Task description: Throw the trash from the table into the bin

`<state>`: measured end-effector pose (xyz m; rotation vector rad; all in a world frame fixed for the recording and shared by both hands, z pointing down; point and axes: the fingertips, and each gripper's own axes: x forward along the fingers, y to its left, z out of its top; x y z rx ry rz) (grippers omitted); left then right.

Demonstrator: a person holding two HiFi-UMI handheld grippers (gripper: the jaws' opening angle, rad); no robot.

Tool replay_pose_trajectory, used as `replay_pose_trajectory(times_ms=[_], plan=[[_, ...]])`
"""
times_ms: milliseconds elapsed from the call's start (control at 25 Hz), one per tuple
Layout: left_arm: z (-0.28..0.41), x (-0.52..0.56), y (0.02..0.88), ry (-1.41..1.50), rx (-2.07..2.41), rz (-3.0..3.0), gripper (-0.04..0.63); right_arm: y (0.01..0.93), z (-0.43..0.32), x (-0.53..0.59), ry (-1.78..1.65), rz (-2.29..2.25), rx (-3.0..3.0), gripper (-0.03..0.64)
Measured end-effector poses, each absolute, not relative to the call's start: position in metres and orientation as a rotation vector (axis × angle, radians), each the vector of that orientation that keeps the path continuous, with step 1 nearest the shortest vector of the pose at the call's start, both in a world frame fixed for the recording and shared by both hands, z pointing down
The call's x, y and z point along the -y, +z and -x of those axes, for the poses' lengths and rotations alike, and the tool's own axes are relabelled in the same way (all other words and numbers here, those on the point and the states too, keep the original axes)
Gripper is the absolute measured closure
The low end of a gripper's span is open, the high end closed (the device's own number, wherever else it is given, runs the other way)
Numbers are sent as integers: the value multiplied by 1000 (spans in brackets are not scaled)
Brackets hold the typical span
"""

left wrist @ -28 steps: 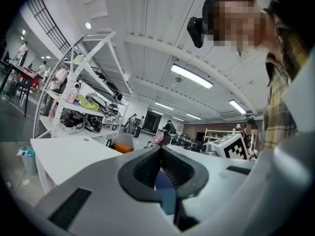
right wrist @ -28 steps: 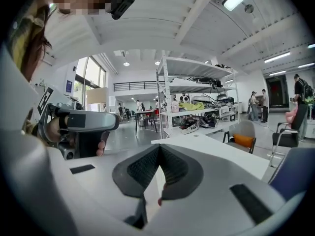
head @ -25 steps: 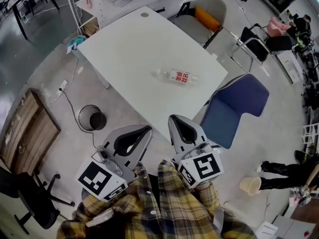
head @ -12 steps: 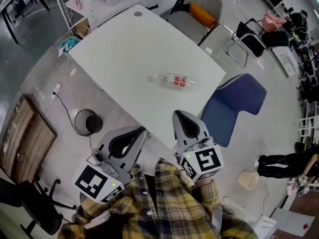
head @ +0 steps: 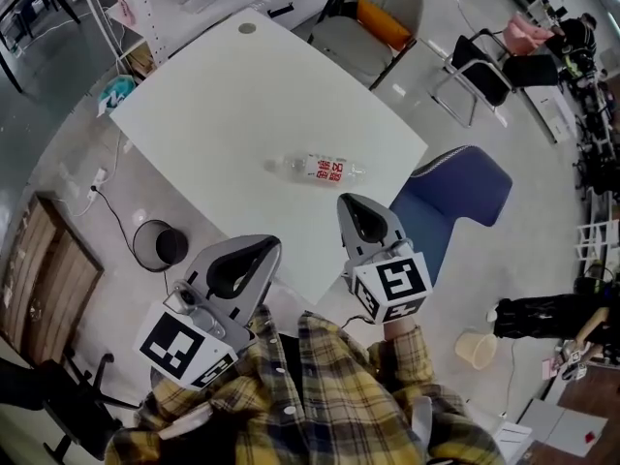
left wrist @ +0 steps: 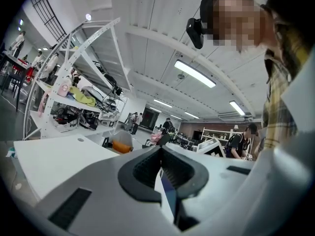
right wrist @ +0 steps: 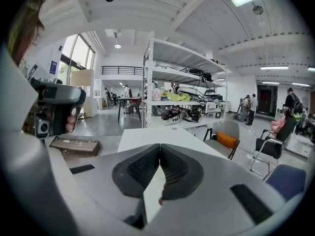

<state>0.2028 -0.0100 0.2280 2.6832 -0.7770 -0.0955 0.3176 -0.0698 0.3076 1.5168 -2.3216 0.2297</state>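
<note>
The plastic bottle [head: 320, 169] lies on its side near the middle of the white bench [head: 213, 105], well apart from both grippers. Its clear body blends into the bench top, so its ends are hard to make out. A white label wraps its middle and carries red characters, too small to read.

The bin [head: 159, 245], round and dark, stands on the floor just off the bench's left edge; its inside is too dark to tell what it holds.

The left gripper [head: 263, 252] hovers off the bench's near edge and the right gripper [head: 351, 206] just over that edge. In the left gripper view the jaws of the left gripper [left wrist: 160, 149] meet at the tip with nothing between them. In the right gripper view the right gripper [right wrist: 160, 146] is likewise closed and empty, and its own grey body blocks the near part of the bench. Each marker cube shows a black-and-white square pattern, no letters.

The checked shirt [head: 320, 405] is cut off by the bottom edge. A blue chair [head: 455, 197] stands at the bench's right corner.
</note>
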Motion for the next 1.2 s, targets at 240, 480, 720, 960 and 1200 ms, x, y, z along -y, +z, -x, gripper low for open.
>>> replay_pose_trajectory(times_ms=[240, 480, 720, 960, 1200], plan=[[-219, 28, 232, -82, 774, -2678, 586, 339, -336, 92, 266, -1431, 2302, 618], [-226, 43, 241, -67, 800, -2659, 586, 374, -345, 116, 304, -1321, 2298, 591], [-227, 56, 245, -54, 814, -2642, 586, 405, -346, 136, 249, -1095, 2242, 433], [-228, 66, 249, -54, 805, -2614, 586, 435, -345, 149, 223, -896, 2167, 345], [-227, 69, 258, -30, 803, -2596, 586, 474, -349, 160, 137, -736, 2044, 305]])
